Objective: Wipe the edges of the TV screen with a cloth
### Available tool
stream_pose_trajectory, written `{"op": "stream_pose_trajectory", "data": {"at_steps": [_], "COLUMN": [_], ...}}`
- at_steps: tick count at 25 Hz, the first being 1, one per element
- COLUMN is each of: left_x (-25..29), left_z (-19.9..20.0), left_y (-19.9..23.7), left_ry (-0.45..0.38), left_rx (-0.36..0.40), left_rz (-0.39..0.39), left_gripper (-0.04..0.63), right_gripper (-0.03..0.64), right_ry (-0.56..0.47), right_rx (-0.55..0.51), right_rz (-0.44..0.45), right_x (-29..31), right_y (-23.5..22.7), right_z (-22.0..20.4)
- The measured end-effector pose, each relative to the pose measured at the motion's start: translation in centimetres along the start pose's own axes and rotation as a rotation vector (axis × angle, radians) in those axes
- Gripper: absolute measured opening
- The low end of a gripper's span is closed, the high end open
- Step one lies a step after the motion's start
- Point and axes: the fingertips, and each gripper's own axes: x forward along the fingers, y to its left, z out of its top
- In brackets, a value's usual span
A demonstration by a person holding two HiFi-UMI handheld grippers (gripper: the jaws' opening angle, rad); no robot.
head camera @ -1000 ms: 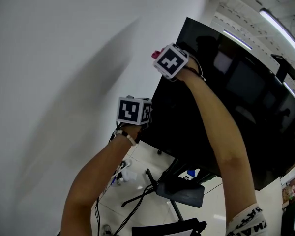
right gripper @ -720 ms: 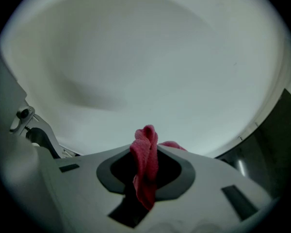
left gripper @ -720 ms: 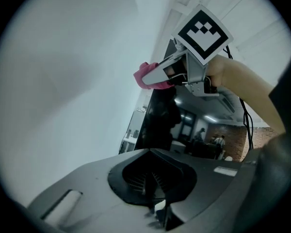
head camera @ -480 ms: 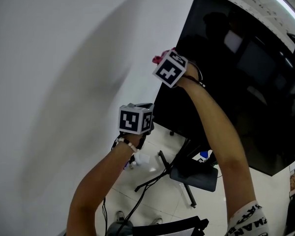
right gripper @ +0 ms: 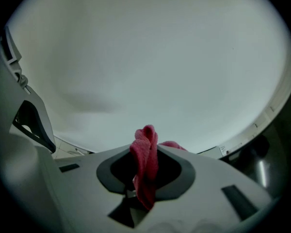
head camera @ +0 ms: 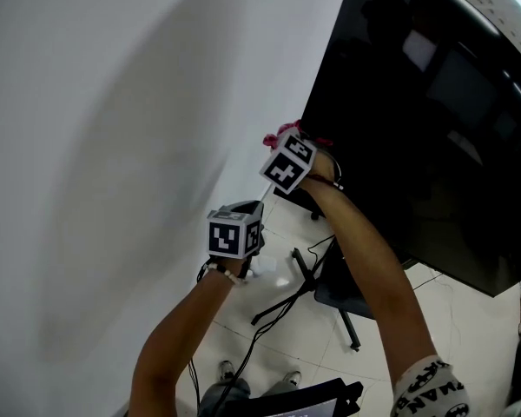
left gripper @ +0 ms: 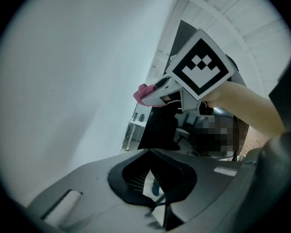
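Note:
The black TV screen (head camera: 417, 102) fills the upper right of the head view, its left edge slanting down toward the floor. My right gripper (head camera: 282, 139) is shut on a pink cloth (head camera: 280, 133) and holds it against the lower part of that left edge. In the right gripper view the pink cloth (right gripper: 145, 154) stands bunched between the jaws of the right gripper (right gripper: 145, 176), facing the white wall. My left gripper (head camera: 241, 211) hangs below and left of it, away from the TV. The left gripper (left gripper: 153, 178) looks shut with nothing in it, and it sees the cloth (left gripper: 143, 95) above.
A white wall (head camera: 113, 146) runs along the left, close beside the TV's edge. Below the screen are the black legs of the TV stand (head camera: 282, 302) and loose cables (head camera: 243, 354) on the white tiled floor. A dark chair part (head camera: 304, 402) sits at the bottom.
My right gripper has slid the pink cloth down the TV's left edge, from near the upper part toward the lower corner. The left gripper has stayed below it, barely shifting.

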Motion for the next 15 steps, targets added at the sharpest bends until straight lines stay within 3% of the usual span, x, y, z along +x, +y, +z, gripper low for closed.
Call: {"op": "stream_pose_trajectory", "data": {"at_steps": [15], "left_x": [1.8], "left_z": [-6.7], "left_y": [3.4], "left_ry": [0.079], "left_rx": [-0.026], "left_rz": [0.051], "left_gripper": [-0.003], "right_gripper": [0.088], "right_ry": [-0.059], "right_rx": [0.262], "right_rz": [0.064], "right_x": [7.0], "right_y": [10.4], "right_z": [-4.5]}}
